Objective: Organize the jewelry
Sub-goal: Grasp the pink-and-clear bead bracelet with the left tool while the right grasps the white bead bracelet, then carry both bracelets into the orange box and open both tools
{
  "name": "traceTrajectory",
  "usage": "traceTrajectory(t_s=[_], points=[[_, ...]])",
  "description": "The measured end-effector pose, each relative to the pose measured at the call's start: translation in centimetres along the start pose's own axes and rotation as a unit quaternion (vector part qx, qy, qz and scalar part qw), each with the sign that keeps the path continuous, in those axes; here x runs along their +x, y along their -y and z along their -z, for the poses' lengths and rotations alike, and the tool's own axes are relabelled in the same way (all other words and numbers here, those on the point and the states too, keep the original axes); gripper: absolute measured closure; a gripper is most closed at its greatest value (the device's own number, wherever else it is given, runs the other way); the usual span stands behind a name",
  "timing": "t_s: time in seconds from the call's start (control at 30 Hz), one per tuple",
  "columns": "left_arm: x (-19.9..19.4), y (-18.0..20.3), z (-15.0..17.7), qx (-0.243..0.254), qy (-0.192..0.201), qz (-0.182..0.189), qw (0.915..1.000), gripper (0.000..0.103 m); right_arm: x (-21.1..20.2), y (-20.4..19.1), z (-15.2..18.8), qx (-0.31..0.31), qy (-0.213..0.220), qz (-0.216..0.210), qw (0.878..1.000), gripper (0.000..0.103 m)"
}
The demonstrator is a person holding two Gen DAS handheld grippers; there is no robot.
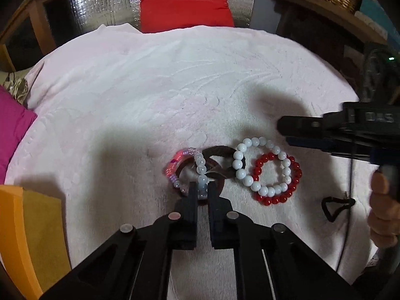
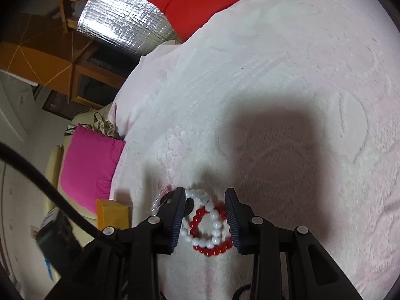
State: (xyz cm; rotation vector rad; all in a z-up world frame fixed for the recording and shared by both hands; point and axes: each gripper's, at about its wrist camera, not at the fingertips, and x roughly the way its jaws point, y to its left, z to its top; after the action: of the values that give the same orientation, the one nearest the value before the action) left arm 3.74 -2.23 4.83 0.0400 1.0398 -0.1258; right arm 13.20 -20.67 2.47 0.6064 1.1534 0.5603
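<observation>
Pinkish-white fluffy blanket [image 1: 175, 80] covers the whole work surface, and the jewelry sits bunched together near the front of it. Left gripper [image 1: 202, 187] is clamped down on the pale blue bead bracelet [image 1: 201, 172], its jaws nearly touching with a couple of beads pinched between the tips. That bracelet is tangled up with a clear pinkish bracelet [image 1: 175, 165] on its left and a dark brown bangle [image 1: 220, 151] that overlaps it on the right.

Just right of that pile, a white bead bracelet [image 1: 262, 167] lies across a red bead bracelet [image 1: 277, 180], the two overlapping, the white one also lying over the edge of the bangle.

Right gripper [image 2: 205, 195] hangs over that white-and-red pair with its jaws apart, one finger on each side of the beads. Can't tell whether the pads actually touch anything, looks like they don't. From the left camera you can see it coming in from the right side, with the person's hand [image 1: 382, 215] on the handle.

Around the edges: a red cushion [image 1: 185, 2] at the far side, a magenta cushion [image 2: 90, 167] and an orange box [image 2: 112, 215] off to the left.
</observation>
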Motion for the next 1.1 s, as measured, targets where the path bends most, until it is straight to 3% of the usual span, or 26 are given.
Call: traceTrajectory(t_s=[0.33, 0.37, 0.4, 0.43, 0.57, 1.1], points=[[-3.1, -1.6, 2.7, -0.061, 0.027, 0.045, 0.9967, 0.095, 2.1, -1.7, 0.8, -0.068, -0.018, 0.034, 0.997, 0.061], [-3.3, -1.6, 2.9, -0.065, 0.029, 0.047, 0.9964, 0.095, 2.1, -1.7, 0.9, -0.074, -0.018, 0.038, 0.996, 0.066], [-3.6, -1.7, 3.2, -0.069, 0.032, 0.049, 0.9960, 0.095, 2.2, -1.9, 1.0, -0.085, -0.017, 0.048, 0.995, 0.085], [-3.9, -1.7, 3.5, -0.072, 0.034, 0.050, 0.9956, 0.095, 2.3, -2.0, 1.2, -0.096, -0.021, 0.059, 0.993, 0.093], [-4.8, -1.7, 4.0, -0.081, 0.045, 0.055, 0.9942, 0.095, 1.9, -2.1, 1.6, -0.109, -0.022, 0.071, 0.991, 0.092], [-10.6, -3.0, 5.9, -0.100, 0.090, 0.058, 0.9892, 0.095, -3.0, -3.8, 1.5, -0.084, 0.018, -0.016, 0.996, 0.092]])
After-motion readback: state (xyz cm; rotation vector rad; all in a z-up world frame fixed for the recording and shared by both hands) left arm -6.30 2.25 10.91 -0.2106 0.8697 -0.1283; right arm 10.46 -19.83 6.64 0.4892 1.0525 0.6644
